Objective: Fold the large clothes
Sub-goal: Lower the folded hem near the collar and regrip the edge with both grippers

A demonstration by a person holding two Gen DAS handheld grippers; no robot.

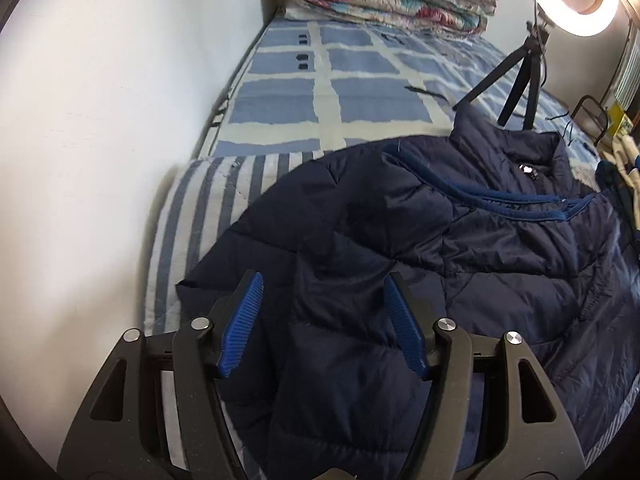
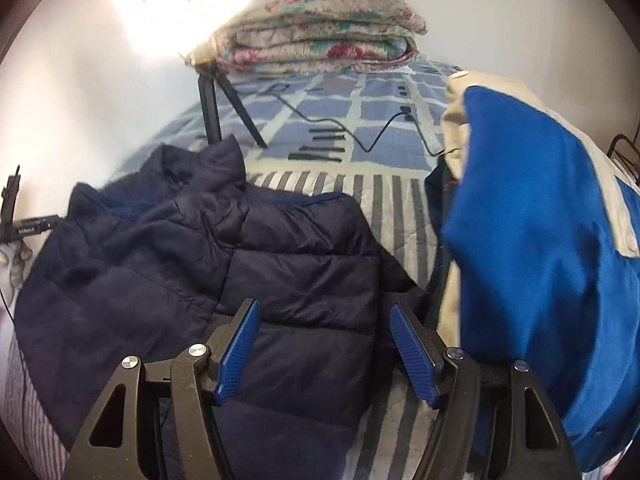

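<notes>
left wrist view is showing the dark navy quilted puffer jacket (image 1: pixel 400 248) sprawling across centre frame on the striped bedspread (image 1: pixel 208 216), looking light, puffy and slippery. left gripper (image 1: pixel 322 280) and right gripper (image 2: pixel 324 308) are gaping empty over its lower corners, likely the best holds.

Legible text: none. Small black rectangular device (image 2: pixel 34 229) at nine o'clock in the right wrist view, clipped to a black stand: faint white lettering, too small and blurred to read. Small round silver emblem (image 1: pixel 527 170) inside the collar of the navy quilted puffer jacket (image 1: pixel 400 260), at two o'clock in the left wrist view: marking indecipherable.
</notes>
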